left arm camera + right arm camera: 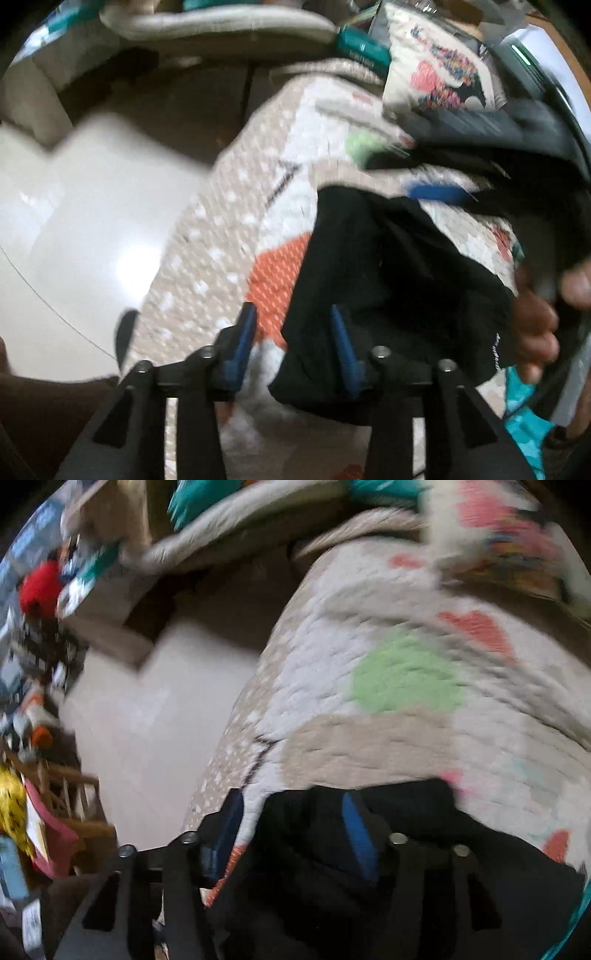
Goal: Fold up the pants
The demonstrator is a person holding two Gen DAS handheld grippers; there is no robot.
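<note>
The black pants (388, 295) lie bunched on a patterned quilt (258, 206) on the bed. My left gripper (293, 314) is open, its blue fingers (245, 332) just above the pants' left edge. The right gripper shows in the left wrist view (439, 194) as a blue finger and dark arm beyond the pants. In the right wrist view the pants (406, 867) fill the lower part, and my right gripper (291, 801) is open with its blue fingers (356, 827) over the black cloth. Both views are blurred.
The quilt (369, 627) has green, orange and pink patches. A bare hand (535, 325) is at the right of the pants. A pale floor (92, 221) lies left of the bed. A patterned pillow (436, 70) is at the head; clutter and a wooden rack (70, 805) stand on the floor.
</note>
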